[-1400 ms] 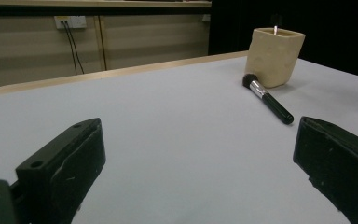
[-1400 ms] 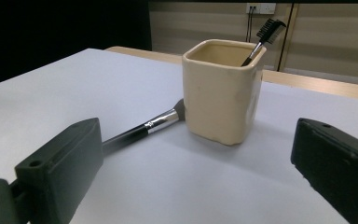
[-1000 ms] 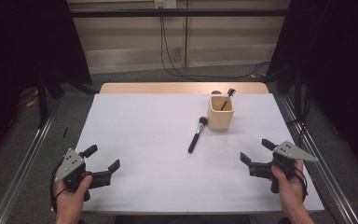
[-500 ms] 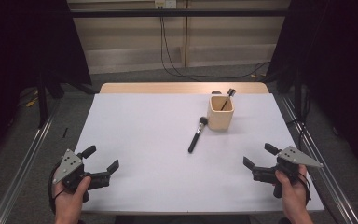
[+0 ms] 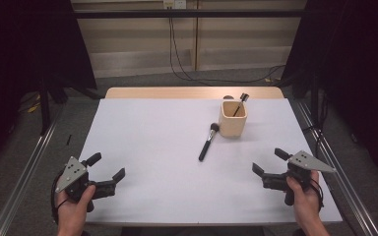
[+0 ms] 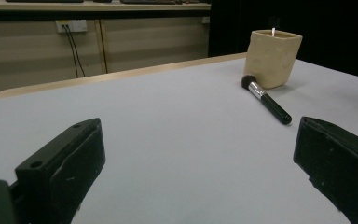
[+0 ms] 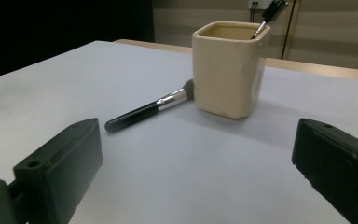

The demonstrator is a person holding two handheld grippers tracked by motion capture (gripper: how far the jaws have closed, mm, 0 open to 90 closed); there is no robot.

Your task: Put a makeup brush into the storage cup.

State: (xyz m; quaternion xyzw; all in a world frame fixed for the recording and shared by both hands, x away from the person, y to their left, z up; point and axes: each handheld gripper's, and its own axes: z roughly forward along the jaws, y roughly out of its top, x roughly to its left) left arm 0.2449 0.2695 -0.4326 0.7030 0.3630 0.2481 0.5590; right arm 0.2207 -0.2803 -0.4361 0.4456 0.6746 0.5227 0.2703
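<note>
Status as I read it: one small brush (image 5: 241, 101) already upright in the beige cup (image 5: 233, 119), makeup brush (image 5: 207, 143) flat on the table just beside it, untouched; left gripper (image 5: 107, 170) and right gripper (image 5: 269, 164) both wide open, empty, well apart from it.

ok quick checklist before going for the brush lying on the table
1. Makeup brush lies flat and free on the white table: ok.
2. Right gripper open, apart from the brush: ok.
3. Left gripper open, holding nothing: ok.
4. Cup upright beside the brush head: ok.
5. Room in the cup, with one small brush already inside: cannot tell.
6. Brush head touching the cup: cannot tell.
</note>
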